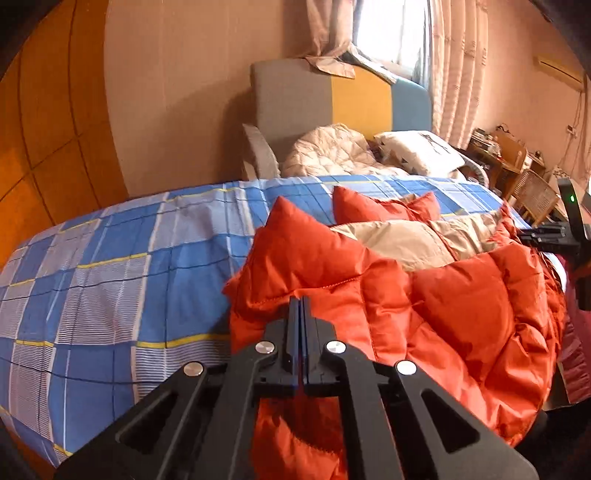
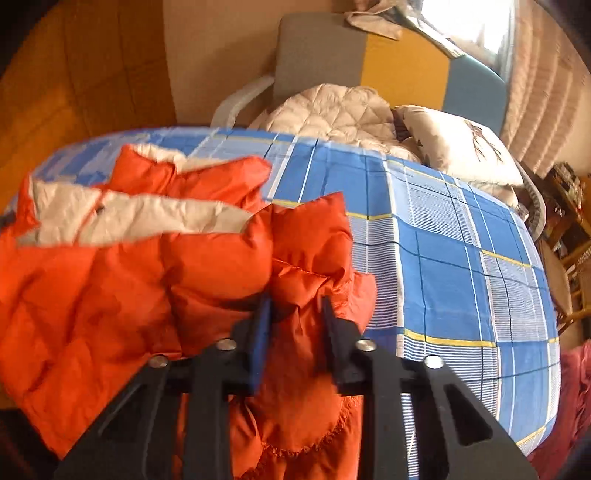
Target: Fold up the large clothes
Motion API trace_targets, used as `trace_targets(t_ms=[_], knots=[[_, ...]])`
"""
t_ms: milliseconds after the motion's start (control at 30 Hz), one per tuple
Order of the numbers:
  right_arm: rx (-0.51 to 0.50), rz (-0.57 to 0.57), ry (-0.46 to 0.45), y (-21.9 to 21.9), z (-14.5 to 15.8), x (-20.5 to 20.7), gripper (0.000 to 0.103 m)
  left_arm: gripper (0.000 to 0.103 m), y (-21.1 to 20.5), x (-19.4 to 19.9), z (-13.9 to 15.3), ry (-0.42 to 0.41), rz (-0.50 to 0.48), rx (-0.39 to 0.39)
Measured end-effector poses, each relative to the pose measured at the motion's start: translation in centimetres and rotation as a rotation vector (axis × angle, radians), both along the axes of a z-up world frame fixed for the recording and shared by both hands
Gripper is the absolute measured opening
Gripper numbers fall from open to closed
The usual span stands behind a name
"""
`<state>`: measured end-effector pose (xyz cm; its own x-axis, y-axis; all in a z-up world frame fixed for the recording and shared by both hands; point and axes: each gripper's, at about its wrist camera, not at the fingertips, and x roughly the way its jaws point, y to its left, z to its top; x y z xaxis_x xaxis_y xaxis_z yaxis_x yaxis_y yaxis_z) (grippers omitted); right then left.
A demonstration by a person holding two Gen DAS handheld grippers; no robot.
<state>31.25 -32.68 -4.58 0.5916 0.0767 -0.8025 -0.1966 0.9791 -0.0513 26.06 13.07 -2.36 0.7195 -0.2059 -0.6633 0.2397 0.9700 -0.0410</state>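
An orange puffer jacket (image 1: 461,295) with a cream lining (image 1: 399,236) lies on the blue checked bedsheet (image 1: 110,266). My left gripper (image 1: 301,306) is shut on the jacket's near edge. The right gripper (image 1: 546,236) shows at the far right of the left wrist view, at the jacket's other side. In the right wrist view the jacket (image 2: 110,280) fills the left half, and my right gripper (image 2: 295,302) has its jaws apart around a bunched fold of orange fabric (image 2: 303,280). The sheet (image 2: 461,266) stretches to the right.
A cream quilted blanket (image 1: 332,151) and a white pillow (image 1: 421,151) lie at the bed's head, against a grey, yellow and blue headboard (image 1: 332,96). A wooden desk and chair (image 1: 524,177) stand at the right. A curtained window (image 1: 391,33) is behind.
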Motion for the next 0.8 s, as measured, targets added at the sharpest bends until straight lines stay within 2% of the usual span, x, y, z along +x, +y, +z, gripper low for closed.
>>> trace_targets(t_ms=[33,100,267,367,533,667,800], knots=[[-0.013,0.004,-0.003,0.2,-0.1,-0.1,0.009,0.0,0.2,-0.2,0.2,-0.011,0.005,-0.01],[-0.02,-0.012,-0.027,0.0,0.6,-0.7,0.005,0.0,1.1,-0.7,1.0,-0.047,0.036,-0.055],[0.058,-0.11,-0.156,-1.9,4.3,-1.6,0.003,0.0,5.1,-0.5,3.1,-0.11,0.141,-0.243],[0.098,-0.168,-0.207,-2.9,5.6,-0.8,0.003,0.0,6.8,0.9,3.2,-0.109,0.197,-0.302],[0.101,-0.246,-0.236,-2.5,5.7,3.0,0.002,0.0,6.8,5.5,2.0,-0.065,0.272,-0.281],[0.083,-0.311,-0.207,-2.0,3.9,6.7,0.002,0.0,6.6,9.9,0.0,-0.003,0.335,-0.255],[0.044,-0.358,-0.161,-1.4,1.0,10.0,0.002,0.0,5.9,13.8,-2.8,0.072,0.365,-0.187]])
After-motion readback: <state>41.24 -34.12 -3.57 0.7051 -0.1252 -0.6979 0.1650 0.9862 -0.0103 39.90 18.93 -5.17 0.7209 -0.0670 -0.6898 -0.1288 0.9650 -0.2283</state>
